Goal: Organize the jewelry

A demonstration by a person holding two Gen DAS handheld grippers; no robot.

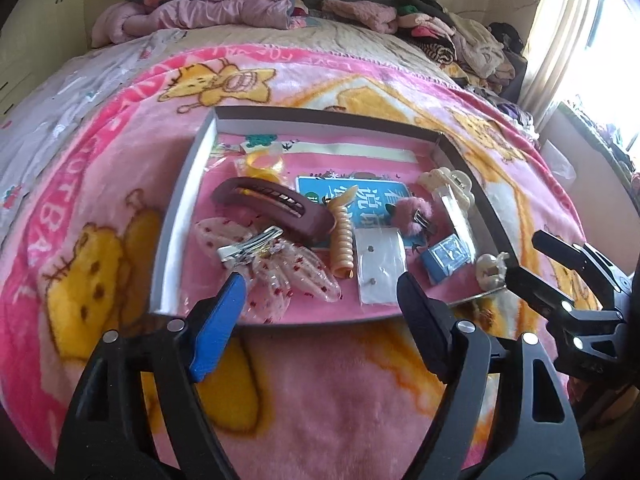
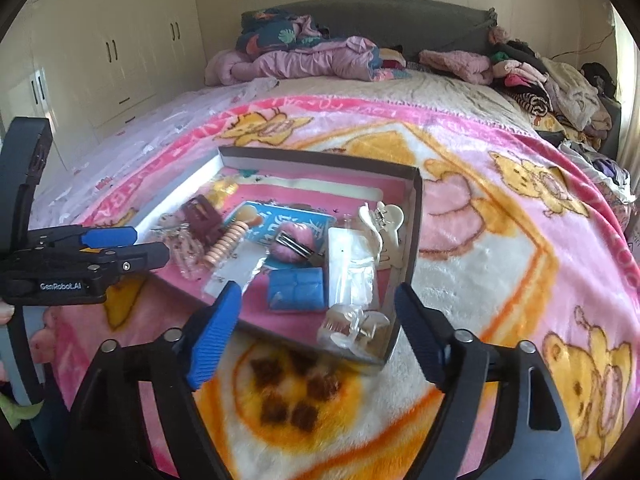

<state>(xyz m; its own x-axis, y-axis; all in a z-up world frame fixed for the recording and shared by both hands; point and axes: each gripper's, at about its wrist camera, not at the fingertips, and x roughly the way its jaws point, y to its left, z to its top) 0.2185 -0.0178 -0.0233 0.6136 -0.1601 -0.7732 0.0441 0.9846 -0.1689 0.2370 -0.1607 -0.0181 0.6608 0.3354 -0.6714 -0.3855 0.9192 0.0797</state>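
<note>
Left wrist view showed the left gripper (image 1: 320,284) nearest the camera, its jaws spread wide with nothing between them. No earlier picture is given, so only this wide stance can be told. Its tips stood over the near edge of a shallow box tray (image 1: 180,200) lying on a pink cartoon blanket (image 1: 320,400).

Inside the tray, at 10 o'clock from the gripper, lay a clear bow clip (image 1: 272,268) with red dots and a metal clasp. Just beyond it was a maroon hair clip (image 1: 272,208). At 12 o'clock lay a beige spiral hair tie (image 1: 344,240) beside a clear plastic packet (image 1: 380,264). Toward 1 o'clock sat a blue packet (image 1: 444,258), a pink fuzzy clip (image 1: 412,218) and, farther back, a cream claw clip (image 1: 444,180). A yellow ring (image 1: 264,162) rested near the tray's far left corner.

At 3 o'clock the right gripper (image 1: 516,256) reached in over the tray's near right corner, close to a small clear claw clip (image 1: 490,270).

Right wrist view showed that gripper (image 2: 318,304) wide apart too, holding nothing, the clear claw clip (image 2: 352,328) lying in the tray between its tips.

Farthest back, piled clothes (image 2: 304,56) lay against the headboard.
</note>
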